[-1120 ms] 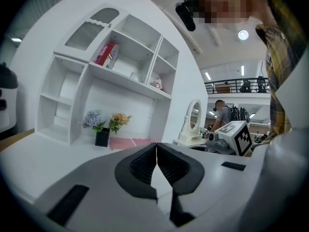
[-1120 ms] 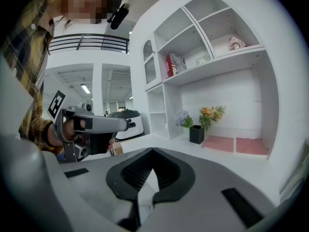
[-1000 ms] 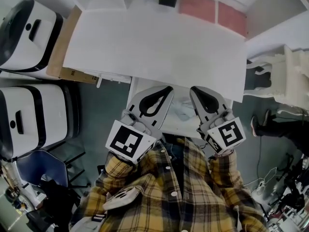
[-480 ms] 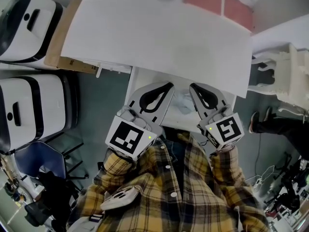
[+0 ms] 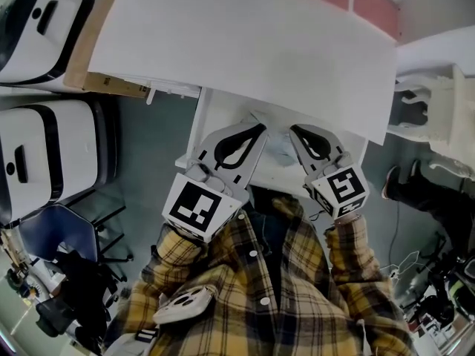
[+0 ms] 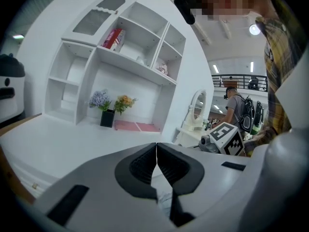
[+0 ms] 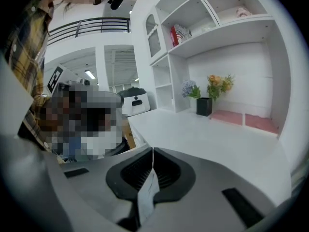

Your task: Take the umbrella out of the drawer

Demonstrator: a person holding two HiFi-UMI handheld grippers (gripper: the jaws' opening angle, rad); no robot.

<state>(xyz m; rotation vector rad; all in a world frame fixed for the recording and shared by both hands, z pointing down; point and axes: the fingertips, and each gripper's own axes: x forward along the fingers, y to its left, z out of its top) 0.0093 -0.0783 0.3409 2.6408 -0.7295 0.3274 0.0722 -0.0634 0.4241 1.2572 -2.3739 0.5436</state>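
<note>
A white drawer (image 5: 210,124) stands pulled out from under the white desk top (image 5: 245,50). In it lies a pale, bluish-white folded thing (image 5: 279,153), seemingly the umbrella, mostly hidden by the grippers. My left gripper (image 5: 257,129) hangs over the drawer's left half, and its jaws meet at the tips (image 6: 156,147). My right gripper (image 5: 295,130) hangs over the right half, shut (image 7: 152,151) with nothing held. A strip of the pale thing (image 7: 147,195) shows through the gap below the right jaws. Neither gripper touches it.
Two white appliances (image 5: 44,154) and a cardboard sheet (image 5: 89,58) stand left of the desk, with a blue chair (image 5: 52,236) nearer. An ornate white stand (image 5: 438,110) is at the right. A shelf unit with a flower pot (image 6: 107,116) rises behind the desk.
Both grippers have sunk a little toward the open drawer, the right one more. Their jaws stay shut throughout. The desk top has slid upward in the head view.
</note>
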